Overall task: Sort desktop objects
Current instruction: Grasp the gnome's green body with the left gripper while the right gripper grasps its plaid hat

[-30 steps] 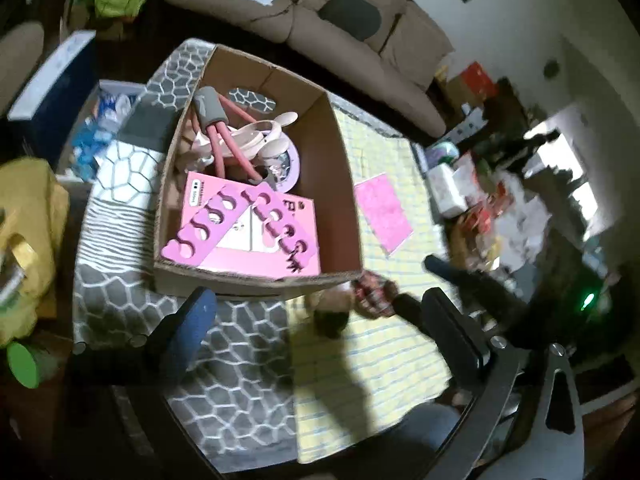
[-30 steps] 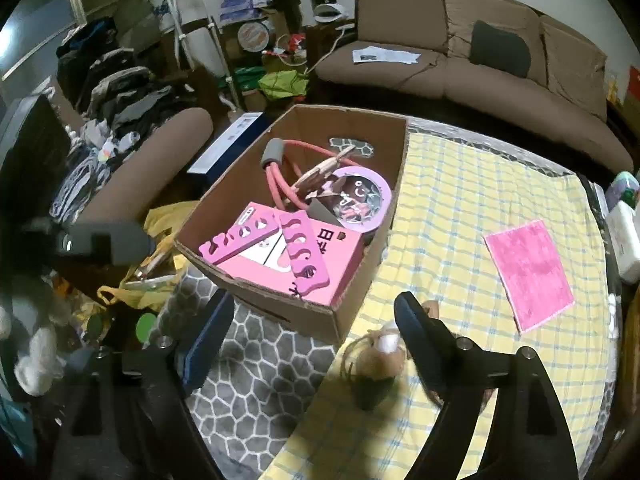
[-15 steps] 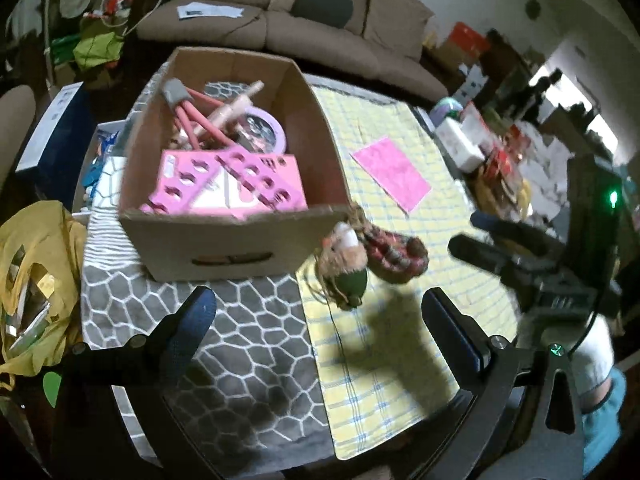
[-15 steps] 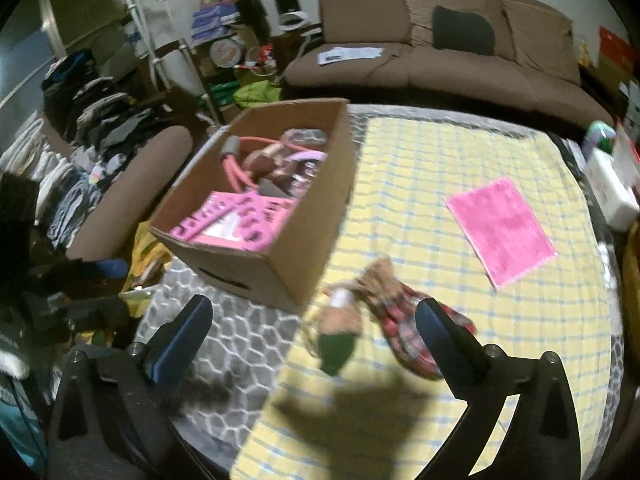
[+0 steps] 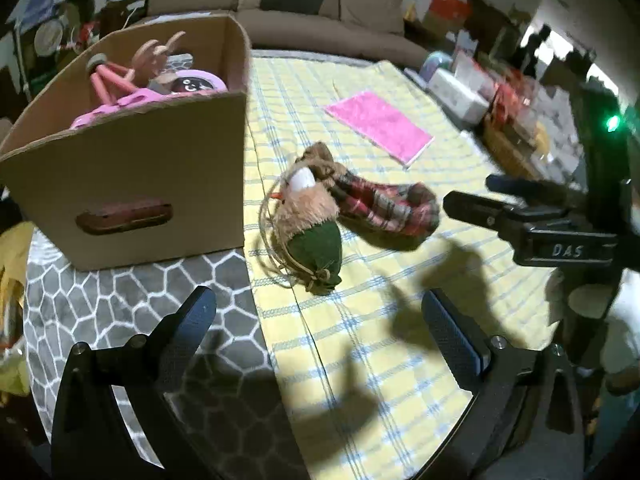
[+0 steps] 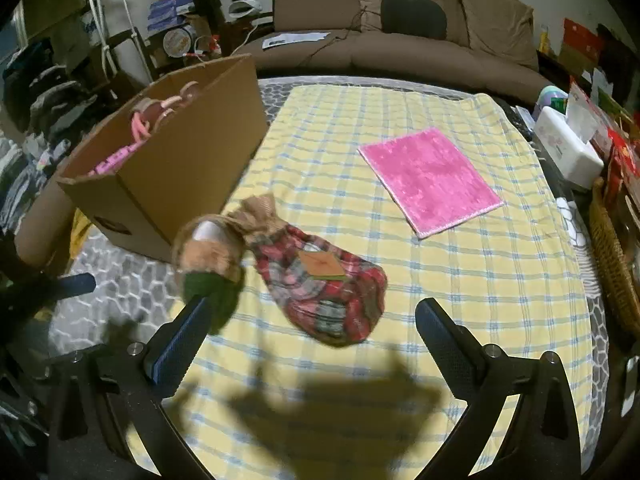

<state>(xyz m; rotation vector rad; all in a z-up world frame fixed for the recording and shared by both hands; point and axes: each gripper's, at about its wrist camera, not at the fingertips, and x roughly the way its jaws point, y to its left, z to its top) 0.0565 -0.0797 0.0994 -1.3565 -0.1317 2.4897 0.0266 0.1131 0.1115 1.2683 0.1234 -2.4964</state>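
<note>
A plush toy (image 5: 312, 232) with a green cap lies on the yellow checked cloth (image 5: 400, 320), touching a red plaid pouch (image 5: 388, 208). My left gripper (image 5: 318, 312) hovers open just short of the toy, with nothing between its fingers. My right gripper (image 6: 314, 316) is open wide, and the plaid pouch (image 6: 324, 292) lies just ahead of its fingertips, with the plush toy (image 6: 212, 256) to its left. In the left wrist view the right gripper (image 5: 468, 191) reaches in from the right, beside the pouch. A cardboard box (image 5: 132, 160) at the left holds pink items.
A pink cloth (image 6: 430, 176) lies flat beyond the pouch. A white tissue box (image 6: 568, 148) and a wicker basket (image 6: 612, 256) stand at the table's right edge. A brown sofa (image 6: 400, 52) runs behind. A grey honeycomb cover (image 5: 120, 312) lies under the box.
Both grippers have come down and closer to the toy and pouch, which now fill more of each view. The right jaws have spread wider.
</note>
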